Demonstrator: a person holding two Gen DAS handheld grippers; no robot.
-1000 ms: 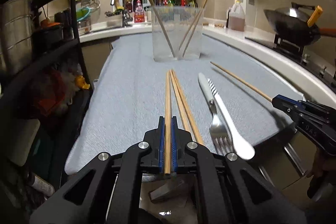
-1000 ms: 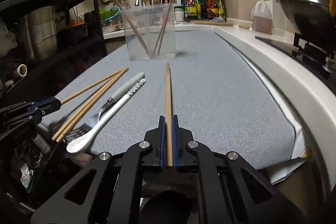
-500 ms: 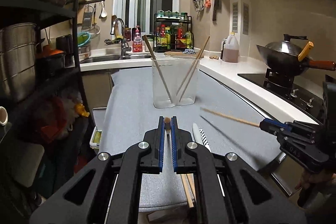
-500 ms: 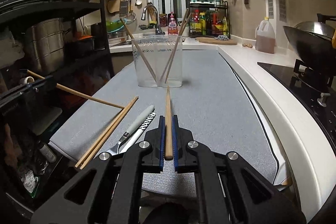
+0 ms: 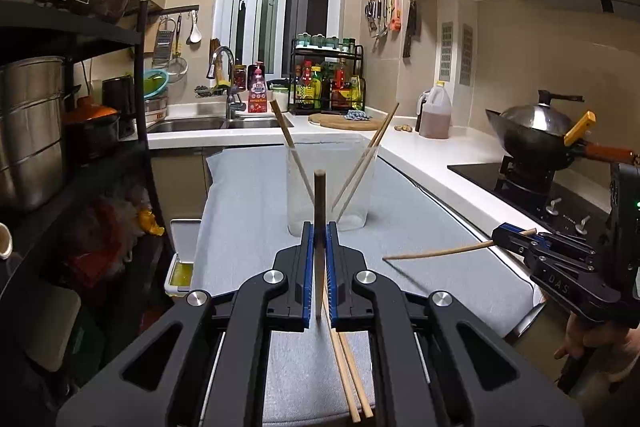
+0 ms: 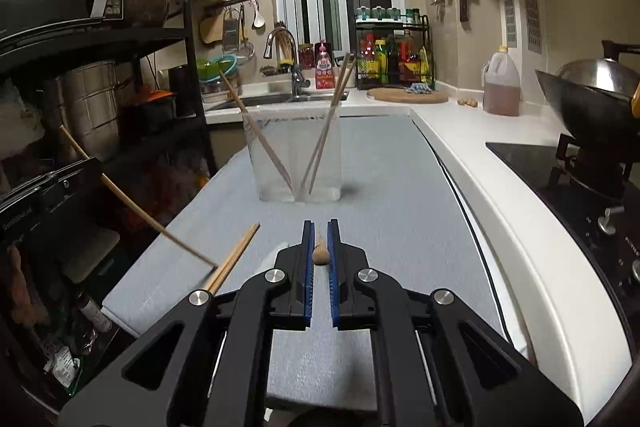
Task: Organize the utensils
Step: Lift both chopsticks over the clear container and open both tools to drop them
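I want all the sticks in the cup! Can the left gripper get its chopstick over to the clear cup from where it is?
Probably yes. The left gripper holds its chopstick above the mat, and the clear cup stands straight ahead, open-topped, nothing between them.

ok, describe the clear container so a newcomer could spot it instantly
Start at the grey mat covering the counter. Standing at its far end, before the sink, is the clear plastic container. It is the only see-through vessel there, with three wooden chopsticks leaning inside.

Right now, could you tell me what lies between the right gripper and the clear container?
In the right wrist view, only bare grey mat lies between the right gripper, shut on a chopstick, and the clear container.
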